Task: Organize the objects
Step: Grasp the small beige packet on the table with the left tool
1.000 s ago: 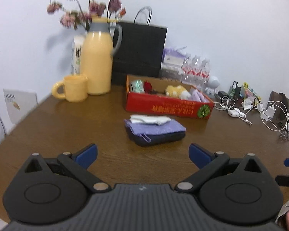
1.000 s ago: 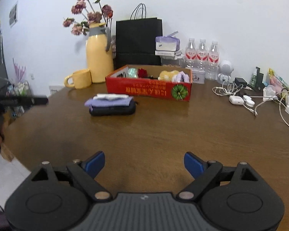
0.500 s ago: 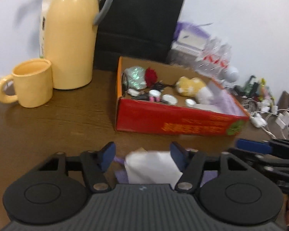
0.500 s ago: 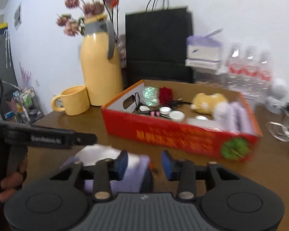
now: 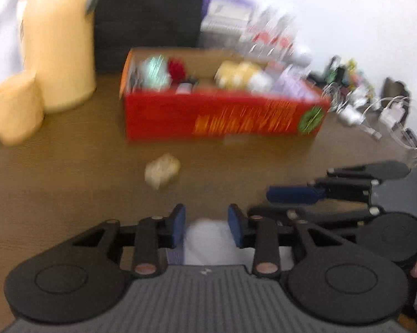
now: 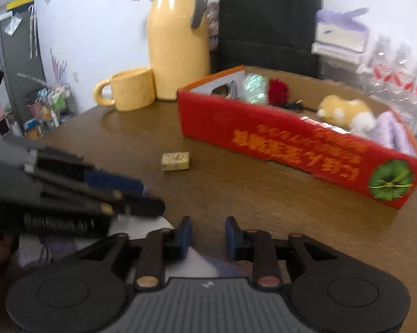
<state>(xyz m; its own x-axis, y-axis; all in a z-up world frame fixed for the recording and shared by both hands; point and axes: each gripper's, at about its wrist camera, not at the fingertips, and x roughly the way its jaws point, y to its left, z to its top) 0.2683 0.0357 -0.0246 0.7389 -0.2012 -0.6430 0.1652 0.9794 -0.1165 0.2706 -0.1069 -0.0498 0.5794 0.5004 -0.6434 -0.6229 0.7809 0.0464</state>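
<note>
Both claws are closing: my left claw (image 5: 206, 229) straddles the white cloth (image 5: 205, 240), my right claw (image 6: 208, 237) beside it straddles its purple edge (image 6: 225, 267).

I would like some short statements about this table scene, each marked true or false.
1. The red box holds a plush toy. True.
2. The mug stands inside the box. False: it stands on the table beside the yellow jug.
3. A small beige block lies on the table in front of the box. True.
4. The box is empty. False: it holds several things.
</note>
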